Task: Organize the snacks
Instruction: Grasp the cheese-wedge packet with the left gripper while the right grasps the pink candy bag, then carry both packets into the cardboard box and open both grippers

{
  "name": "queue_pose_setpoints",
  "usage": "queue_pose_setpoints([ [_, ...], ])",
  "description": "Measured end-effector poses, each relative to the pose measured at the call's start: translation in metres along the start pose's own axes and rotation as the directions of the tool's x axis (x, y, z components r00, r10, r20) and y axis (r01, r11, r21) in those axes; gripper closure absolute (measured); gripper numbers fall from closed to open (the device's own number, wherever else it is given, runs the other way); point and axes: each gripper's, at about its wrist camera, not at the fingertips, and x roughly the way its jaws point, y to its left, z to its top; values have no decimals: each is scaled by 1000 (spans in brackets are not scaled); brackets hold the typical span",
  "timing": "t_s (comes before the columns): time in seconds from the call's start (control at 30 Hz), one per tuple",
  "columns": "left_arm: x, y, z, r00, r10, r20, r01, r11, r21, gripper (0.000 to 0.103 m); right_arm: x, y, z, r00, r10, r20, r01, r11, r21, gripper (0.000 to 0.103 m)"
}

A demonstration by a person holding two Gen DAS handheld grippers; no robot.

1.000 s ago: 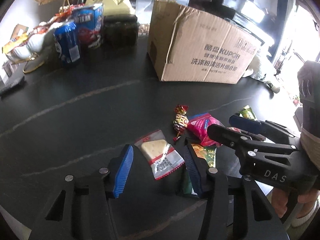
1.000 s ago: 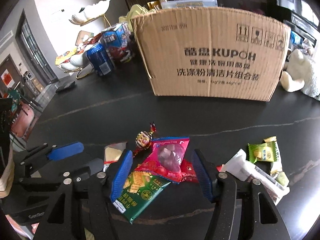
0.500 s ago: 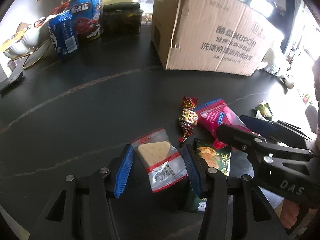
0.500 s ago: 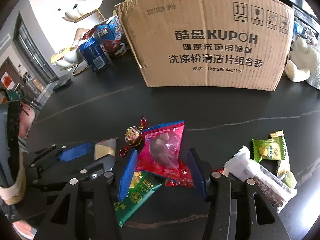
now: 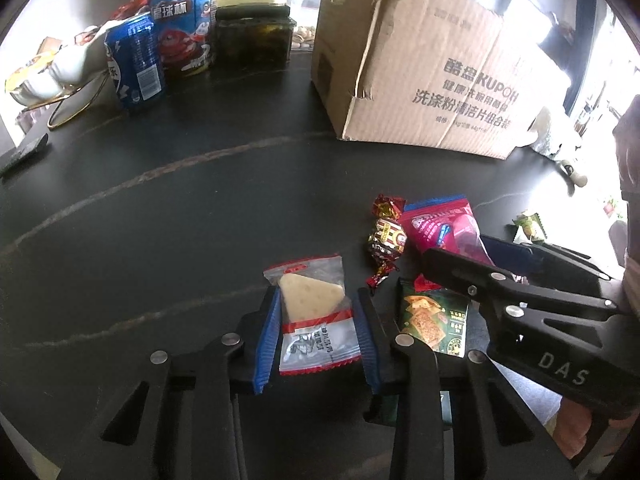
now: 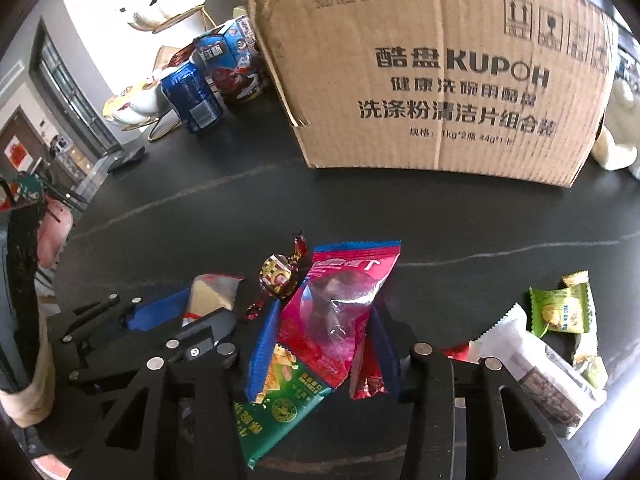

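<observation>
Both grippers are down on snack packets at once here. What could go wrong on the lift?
The pink packet between the right gripper fingers overlaps the green cracker packet, so both may lift together. The left gripper holds the clear cracker packet by its thin edges; it may buckle and slip.

Black table (image 5: 160,208) w/ snack packets (image 6: 336,312), cardboard box (image 6: 452,80).

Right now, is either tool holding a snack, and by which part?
Left tool grips the clear cracker packet across its side edges; right tool grips the pink packet likewise.
</observation>
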Motion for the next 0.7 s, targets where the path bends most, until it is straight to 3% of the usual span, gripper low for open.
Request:
queue_pose_setpoints([
  [0.23,-14,0,2,999,-21,30,21,1000,-7,68,-7,1,-4,1000,-12,25,11,1000,12,63],
  [0.7,-71,-18,14,986,-41,160,32,998,62,69,-60,4,-7,988,-31,150,27,999,26,63],
])
